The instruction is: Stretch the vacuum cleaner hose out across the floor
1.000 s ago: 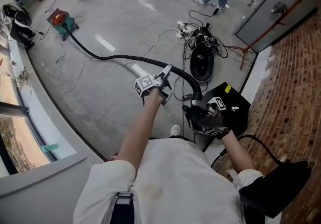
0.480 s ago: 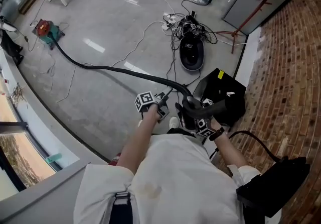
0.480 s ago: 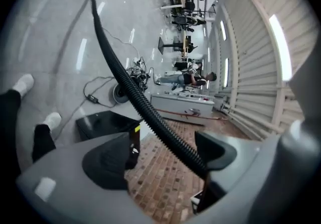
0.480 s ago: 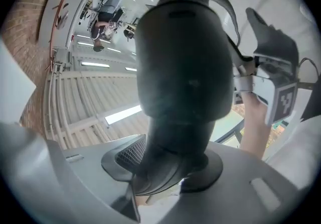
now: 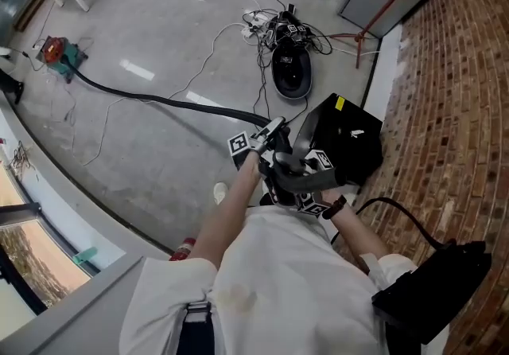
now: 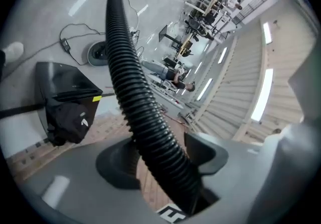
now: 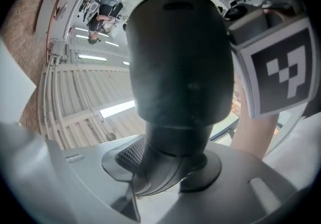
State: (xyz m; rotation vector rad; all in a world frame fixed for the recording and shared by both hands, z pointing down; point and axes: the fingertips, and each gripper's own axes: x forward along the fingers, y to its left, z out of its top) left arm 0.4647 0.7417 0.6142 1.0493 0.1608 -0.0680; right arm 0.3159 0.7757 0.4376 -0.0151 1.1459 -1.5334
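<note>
The left gripper (image 6: pixel 160 153) now sits beside the right gripper (image 7: pixel 165 163), nearer than before, its jaws just closing onto the single hose (image 5: pixel 159 99) trailing across the floor (image 5: pixel 159 19); the right gripper clamps the hose handle (image 7: pixel 175 57).

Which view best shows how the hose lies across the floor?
Head view: the whole hose shows, curving from the vacuum to the person. Left gripper view shows only its near ribbed stretch; right gripper view, only its dark end piece.

Hose (image 5: pixel 159 100) across the floor (image 5: pixel 159 19), from a far-left machine (image 5: pixel 54 49), perhaps the vacuum cleaner, to just left of the case (image 5: pixel 350 146).
</note>
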